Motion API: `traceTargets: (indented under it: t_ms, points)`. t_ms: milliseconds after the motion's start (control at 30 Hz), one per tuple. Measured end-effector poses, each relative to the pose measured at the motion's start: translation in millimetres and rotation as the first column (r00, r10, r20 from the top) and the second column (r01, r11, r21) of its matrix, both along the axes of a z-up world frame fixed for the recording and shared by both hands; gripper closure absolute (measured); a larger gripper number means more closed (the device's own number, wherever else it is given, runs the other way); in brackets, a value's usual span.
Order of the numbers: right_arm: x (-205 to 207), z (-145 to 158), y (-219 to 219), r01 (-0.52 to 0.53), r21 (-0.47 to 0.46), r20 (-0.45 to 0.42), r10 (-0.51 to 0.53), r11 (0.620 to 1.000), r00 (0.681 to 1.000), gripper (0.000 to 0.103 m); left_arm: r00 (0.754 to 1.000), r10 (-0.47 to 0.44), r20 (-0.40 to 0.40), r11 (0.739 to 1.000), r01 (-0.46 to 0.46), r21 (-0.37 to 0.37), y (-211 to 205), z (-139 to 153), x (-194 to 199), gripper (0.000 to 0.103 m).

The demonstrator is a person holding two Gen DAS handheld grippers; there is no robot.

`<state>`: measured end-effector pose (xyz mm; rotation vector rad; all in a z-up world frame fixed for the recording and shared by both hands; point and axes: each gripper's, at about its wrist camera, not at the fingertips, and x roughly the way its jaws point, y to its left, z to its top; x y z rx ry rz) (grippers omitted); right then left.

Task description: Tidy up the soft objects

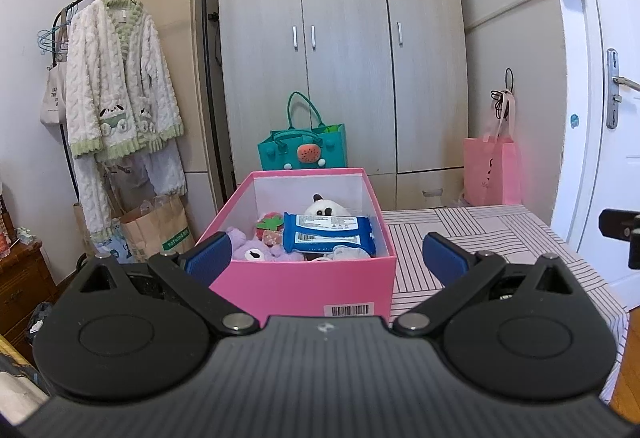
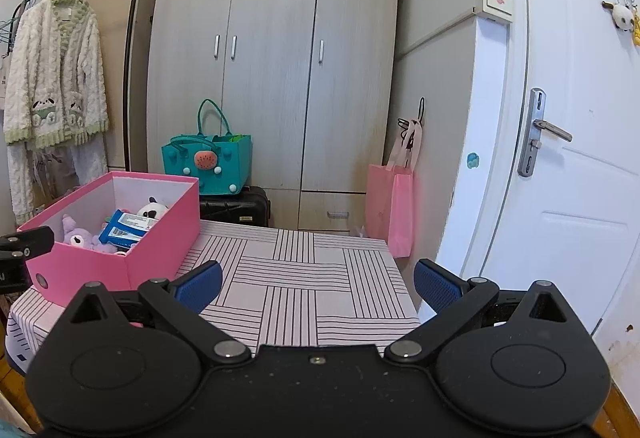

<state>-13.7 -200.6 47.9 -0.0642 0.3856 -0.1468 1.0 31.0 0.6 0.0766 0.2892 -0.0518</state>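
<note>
A pink box [image 1: 304, 284] [image 2: 100, 266] stands on the left part of a table with a striped cloth [image 2: 296, 278] [image 1: 480, 230]. Inside lie a purple plush [image 1: 252, 252] [image 2: 78, 236], a panda plush [image 1: 326, 207] [image 2: 154, 209], a strawberry plush [image 1: 272, 224], a blue wipes pack [image 1: 330, 234] [image 2: 124, 228] and something white [image 1: 346, 252]. My left gripper [image 1: 326, 258] is open, its blue pads straddling the box's near end, nothing held. My right gripper [image 2: 318, 282] hangs open over the bare cloth, right of the box.
Behind the table stand a grey wardrobe [image 1: 340, 37], a teal felt bag [image 1: 302, 151] on a black case [image 2: 236, 207], and a pink bag [image 2: 392, 213]. A clothes rack with a fluffy robe [image 1: 120, 85] is at left, a white door [image 2: 560, 157] at right.
</note>
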Motion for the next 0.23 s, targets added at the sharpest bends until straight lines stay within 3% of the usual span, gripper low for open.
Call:
traceTargets:
  t_ms: [233]
  points:
    - [2.1,-0.9,-1.1,0.000,-0.005,-0.009,0.000,1.000,1.000,0.000,1.000,0.002,-0.002,1.000,-0.002,-0.001,0.8,-0.7,-0.1,0.000]
